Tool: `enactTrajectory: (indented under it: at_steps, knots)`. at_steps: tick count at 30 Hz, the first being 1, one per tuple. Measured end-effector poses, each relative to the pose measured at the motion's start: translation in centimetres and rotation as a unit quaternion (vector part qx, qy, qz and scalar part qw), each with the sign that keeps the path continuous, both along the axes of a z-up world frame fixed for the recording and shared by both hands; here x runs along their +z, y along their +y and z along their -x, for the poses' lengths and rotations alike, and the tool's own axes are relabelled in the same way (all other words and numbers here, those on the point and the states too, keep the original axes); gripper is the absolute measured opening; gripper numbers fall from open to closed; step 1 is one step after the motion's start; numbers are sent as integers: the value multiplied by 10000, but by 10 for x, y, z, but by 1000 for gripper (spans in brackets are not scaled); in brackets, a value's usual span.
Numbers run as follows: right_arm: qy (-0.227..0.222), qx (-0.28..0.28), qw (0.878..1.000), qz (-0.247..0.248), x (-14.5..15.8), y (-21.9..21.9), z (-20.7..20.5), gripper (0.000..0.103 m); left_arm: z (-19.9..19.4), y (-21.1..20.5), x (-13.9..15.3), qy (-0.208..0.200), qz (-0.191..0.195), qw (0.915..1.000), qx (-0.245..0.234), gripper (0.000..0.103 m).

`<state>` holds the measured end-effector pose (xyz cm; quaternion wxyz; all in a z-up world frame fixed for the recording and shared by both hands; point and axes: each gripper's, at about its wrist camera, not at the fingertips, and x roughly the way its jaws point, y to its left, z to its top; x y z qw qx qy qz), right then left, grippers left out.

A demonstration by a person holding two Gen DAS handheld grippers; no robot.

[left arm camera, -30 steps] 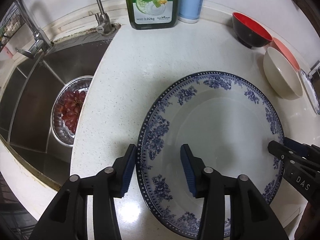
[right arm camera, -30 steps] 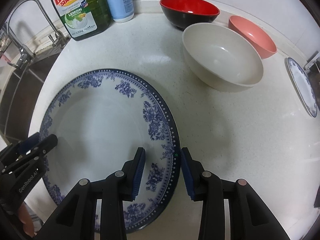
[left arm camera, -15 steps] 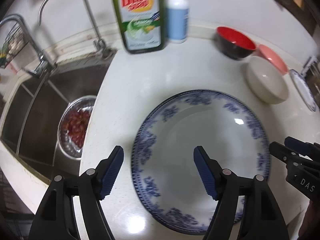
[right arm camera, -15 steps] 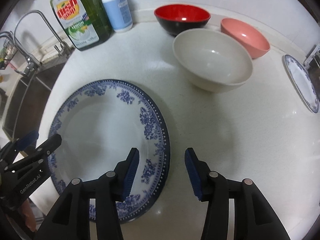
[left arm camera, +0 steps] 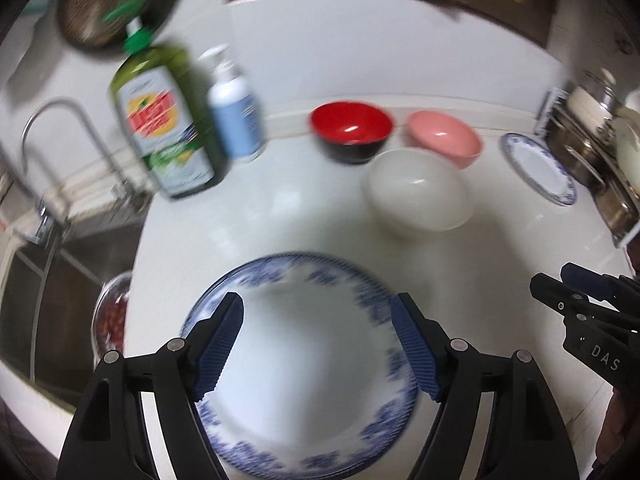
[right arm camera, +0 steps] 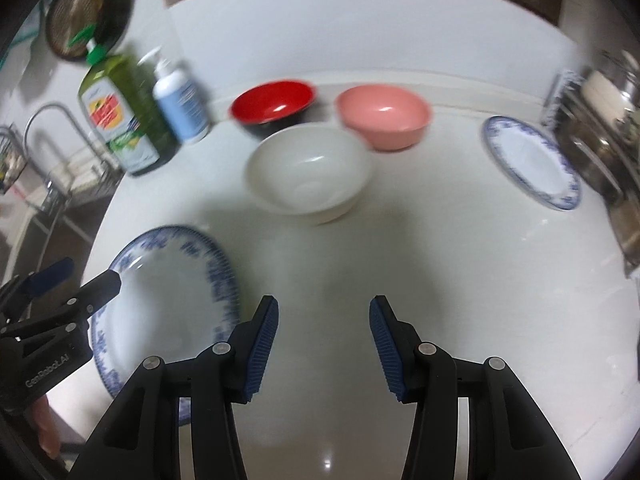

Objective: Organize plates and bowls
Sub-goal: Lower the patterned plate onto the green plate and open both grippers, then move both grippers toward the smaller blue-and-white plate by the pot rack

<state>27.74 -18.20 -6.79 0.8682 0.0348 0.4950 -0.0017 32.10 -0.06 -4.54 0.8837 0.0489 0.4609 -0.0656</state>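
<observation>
The white speckled stone counter (right arm camera: 460,272) is smooth and glossy, with a steel sink (left arm camera: 60,280) at its left end. On it, near the front edge, lies the large round porcelain plate with a blue flower border (left arm camera: 304,364), flat and shallow. It is no longer held, so the step in hand seems to be the release of this plate.

Behind it stands the wide cream bowl (right arm camera: 308,172), then the pink plastic-looking bowl (right arm camera: 384,116) and the red bowl with a black outside (right arm camera: 272,104), close together, all deep and round. A small blue-rimmed plate (right arm camera: 532,160) lies well apart at the right, beside a steel rack.

The left gripper (left arm camera: 318,344) hangs above the large plate with its jaws opening, wide apart and holding nothing. The right gripper (right arm camera: 324,344) is over bare counter, half open and empty.

Probably the next move is to gather the bowls or the small plate; the glazed rims look slippery, so a firm pinch on the rim is needed.
</observation>
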Motion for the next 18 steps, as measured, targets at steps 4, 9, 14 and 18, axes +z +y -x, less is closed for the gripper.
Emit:
enactTrajectory:
  at_steps: [4,9,14,18]
  knots:
    - [-182,-322,9993,34,10,-36,6,60,-4,-36,12,-174,55,9994,-299,77]
    - [-436,-689,9966,135,24,-76,13,61,-13,-83,28,-397,58,9974,-605,80]
    - [-641,-948,9930,283,38,-120,16,61,-20,-123,41,-571,53,9948,-841,87]
    - [-818,-1102,9900,325,46,-148,17,70,-29,-156,50,-781,51,9920,-995,92]
